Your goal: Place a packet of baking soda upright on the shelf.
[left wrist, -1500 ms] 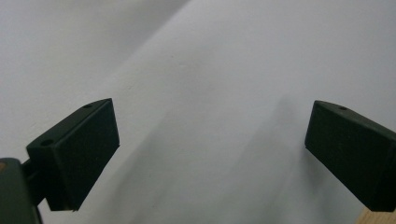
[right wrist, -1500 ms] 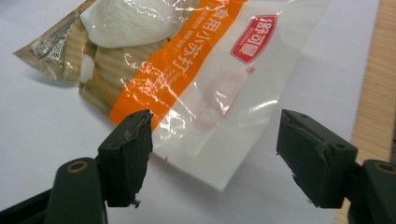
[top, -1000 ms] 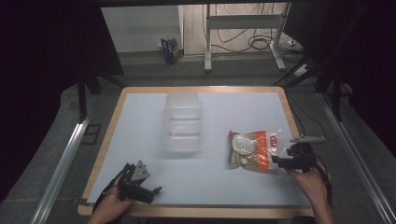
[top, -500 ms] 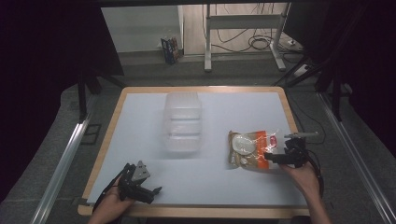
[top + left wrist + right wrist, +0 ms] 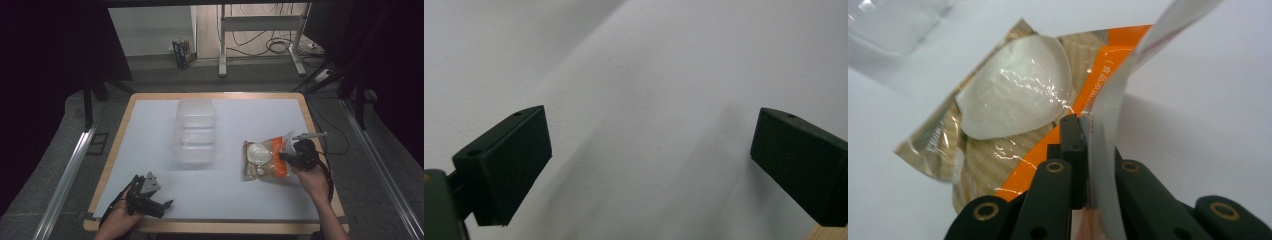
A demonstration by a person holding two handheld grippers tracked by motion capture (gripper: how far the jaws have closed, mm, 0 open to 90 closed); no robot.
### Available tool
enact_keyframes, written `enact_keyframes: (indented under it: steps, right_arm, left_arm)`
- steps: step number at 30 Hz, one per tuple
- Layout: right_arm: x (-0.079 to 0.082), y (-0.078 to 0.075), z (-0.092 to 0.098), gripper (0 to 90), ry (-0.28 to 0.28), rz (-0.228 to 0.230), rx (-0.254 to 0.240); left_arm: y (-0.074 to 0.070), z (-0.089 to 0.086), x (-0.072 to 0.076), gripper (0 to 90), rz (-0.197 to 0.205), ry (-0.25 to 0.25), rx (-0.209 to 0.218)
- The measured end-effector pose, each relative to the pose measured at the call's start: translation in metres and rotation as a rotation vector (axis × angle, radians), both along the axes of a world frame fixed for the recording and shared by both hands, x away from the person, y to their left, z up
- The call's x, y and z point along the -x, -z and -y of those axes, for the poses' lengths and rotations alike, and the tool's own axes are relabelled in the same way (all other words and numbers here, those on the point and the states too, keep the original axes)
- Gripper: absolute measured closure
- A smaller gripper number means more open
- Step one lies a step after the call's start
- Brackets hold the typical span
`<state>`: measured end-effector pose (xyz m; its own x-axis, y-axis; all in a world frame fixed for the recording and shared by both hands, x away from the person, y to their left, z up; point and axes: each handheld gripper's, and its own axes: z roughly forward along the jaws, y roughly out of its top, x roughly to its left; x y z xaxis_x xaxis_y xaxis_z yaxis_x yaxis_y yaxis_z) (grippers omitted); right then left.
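— Orange-and-tan foil: what is the snack packet (image 5: 265,159) doing at the right of the white table (image 5: 150,130)?

— It lies at about four o'clock from the table's centre, one edge pinched by the right gripper (image 5: 289,155). In the right gripper view the jaws have just been closing and now stand together on the packet's (image 5: 1013,115) pale sealed edge, which curls up and away toward one o'clock. A white, shell-shaped piece shows through the packet's clear window.

— And the hand behind it?

— The person's right hand (image 5: 312,177) comes in from five o'clock, a black cable looping beside the wrist.

— What sits beside the packet?

— A clear plastic container (image 5: 196,131), near the middle of the table, at about ten o'clock from the packet and apart from it. Its corner (image 5: 893,25) shows blurred at eleven o'clock in the right gripper view.

— Where is the other tool?

— The left gripper (image 5: 162,204) rests low at seven o'clock, near the table's front edge, well apart from packet and container. In its own view the left gripper (image 5: 649,165) has its jaws spread wide over bare white tabletop (image 5: 664,75), nothing between them.
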<state>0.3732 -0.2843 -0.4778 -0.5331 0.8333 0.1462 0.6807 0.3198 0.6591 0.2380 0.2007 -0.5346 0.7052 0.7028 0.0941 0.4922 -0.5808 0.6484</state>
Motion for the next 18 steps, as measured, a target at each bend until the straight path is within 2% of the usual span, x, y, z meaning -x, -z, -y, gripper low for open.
enact_keyframes:
  steps: [2, 6, 8, 18]
  right_arm:
    - [0.0, -0.006, -0.003, 88.5, -0.007, 0.012, -0.002]
    - [-0.001, -0.02, -0.008, 88.6, -0.034, 0.044, -0.049]
    - [-0.002, -0.026, -0.012, 88.6, -0.047, 0.056, -0.051]
    - [-0.01, -0.055, -0.045, 88.7, -0.133, 0.097, 0.024]
  left_arm:
    - [0.0, 0.0, 0.0, 3.0, -0.001, -0.001, 0.003]
    - [0.0, 0.0, 0.0, 3.0, -0.001, -0.004, 0.005]
    - [0.0, 0.0, 0.0, 3.0, -0.001, -0.006, 0.006]
    - [0.0, -0.001, 0.0, 3.0, -0.001, -0.005, 0.012]
